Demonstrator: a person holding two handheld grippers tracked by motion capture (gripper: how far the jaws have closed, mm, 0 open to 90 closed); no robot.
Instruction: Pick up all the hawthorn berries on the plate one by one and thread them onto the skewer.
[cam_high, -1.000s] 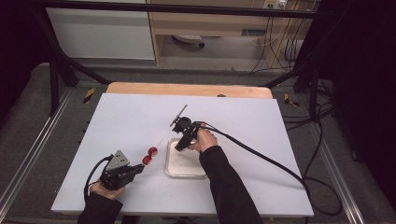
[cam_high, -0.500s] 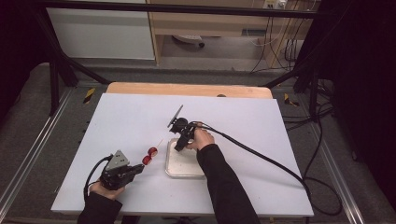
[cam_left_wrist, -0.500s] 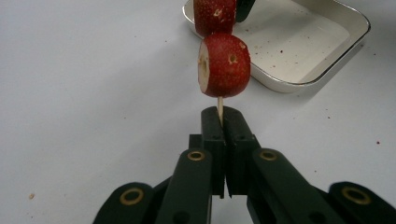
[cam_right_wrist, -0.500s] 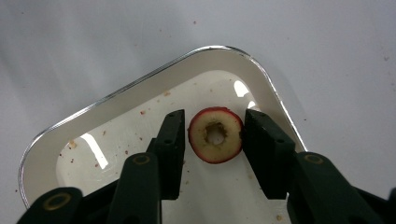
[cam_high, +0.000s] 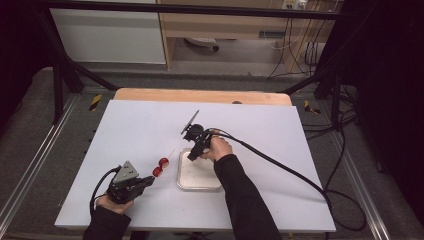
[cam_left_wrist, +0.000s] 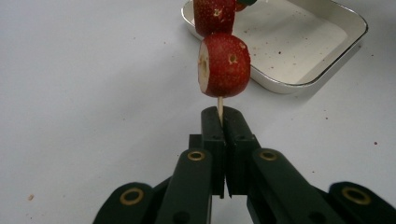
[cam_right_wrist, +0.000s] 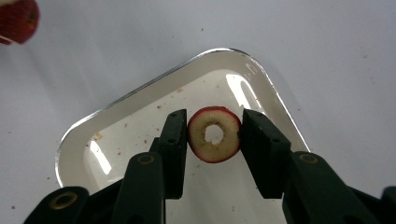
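Setting: A person worked at a white table (cam_high: 130, 125) with 2 hand-held grippers, forearms in dark sleeves entering from the near edge in the high view.

Left hand: The left hand (cam_high: 111, 202) lay low near the table's front-left corner, wrist close to the surface, with the left gripper (cam_high: 148, 181) aimed level toward the tray.

Left claw: The left gripper's jaws were clenched tight on the bare end of a thin wooden skewer (cam_left_wrist: 220, 103), seen pinched between the 2 pads in the left gripper view.

Skewer: It ran up and away from the jaws toward the tray, carrying 2 red fruit pieces (cam_left_wrist: 225, 64) threaded one behind the other; in the high view they sat just left of the tray, above the table.

Right arm: The right forearm reached forward across the tray's right side, the right hand (cam_high: 219, 148) cocked over the tray's far edge, the right gripper (cam_high: 195, 150) tilted downward, its cable trailing off to the right.

Right claw: Its jaws had just been closing and stood at either side of a cored red fruit slice (cam_right_wrist: 214, 134); the left pad touched the slice, and the right pad looked to meet its edge, so the slice appeared grasped.

Tray: The white enamel tray (cam_right_wrist: 140, 100) sat at mid-table, speckled with red crumbs, directly beneath the slice.
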